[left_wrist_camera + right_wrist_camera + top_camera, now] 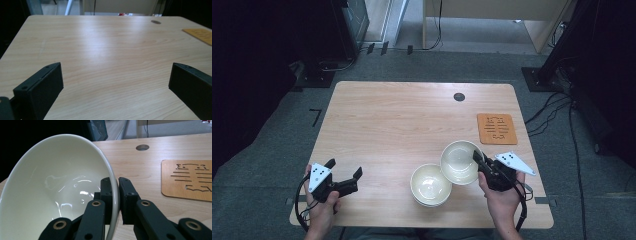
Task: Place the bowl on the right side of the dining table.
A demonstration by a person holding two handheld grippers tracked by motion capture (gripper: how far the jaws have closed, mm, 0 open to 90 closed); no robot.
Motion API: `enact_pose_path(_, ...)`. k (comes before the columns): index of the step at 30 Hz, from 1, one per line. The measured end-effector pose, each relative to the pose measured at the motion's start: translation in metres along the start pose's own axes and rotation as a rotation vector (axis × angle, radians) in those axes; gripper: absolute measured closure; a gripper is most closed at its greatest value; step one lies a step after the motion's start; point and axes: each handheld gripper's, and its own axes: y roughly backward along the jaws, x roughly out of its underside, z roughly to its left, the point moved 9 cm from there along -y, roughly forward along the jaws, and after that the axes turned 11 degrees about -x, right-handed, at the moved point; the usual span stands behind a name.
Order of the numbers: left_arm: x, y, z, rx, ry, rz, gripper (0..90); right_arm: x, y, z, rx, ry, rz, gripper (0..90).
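At seven o'clock on the table [402, 115] the left gripper [344, 175] gapes wide, empty. The stacked bowls [430, 185] rest at six o'clock. The right gripper [479, 159], at five o'clock, pinches the tilted bowl [459, 161] by its rim; glazed, likely slippery and breakable. The right gripper view reveals one jaw inside and one outside the rim, beside the wooden trivet [187, 180].

Tilted cream bowl [460, 161] beside bowl stack [430, 185]

1. Grey carpet floor [272, 155] surrounds a light wood table [402, 115].
2. Far side: pale wooden furniture [492, 15].
3. Cables [557, 107] trail right; left and right edges dark.
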Motion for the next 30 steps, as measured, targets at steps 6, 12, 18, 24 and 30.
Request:
enact_pose_path(6, 0.018, -0.008, 0.02, -0.041, 0.051, 0.071, 0.0, -0.001, 0.002, -0.008, 0.016, -0.01, -0.008, 83.3)
enact_pose_path(12, 0.034, -0.02, 0.032, -0.114, 0.03, 0.148, 0.0, -0.003, 0.005, -0.016, 0.036, -0.018, -0.018, 83.3)
enact_pose_path(18, 0.045, -0.025, 0.035, -0.158, 0.022, 0.215, 0.0, -0.005, 0.008, -0.027, 0.06, -0.032, -0.022, 83.3)
enact_pose_path(24, 0.05, -0.029, 0.034, -0.176, 0.007, 0.247, 0.0, -0.006, 0.011, -0.04, 0.087, -0.046, -0.029, 83.3)
enact_pose_path(30, 0.052, -0.031, 0.036, -0.186, 0.008, 0.267, 0.0, -0.01, 0.014, -0.052, 0.114, -0.055, -0.038, 83.3)
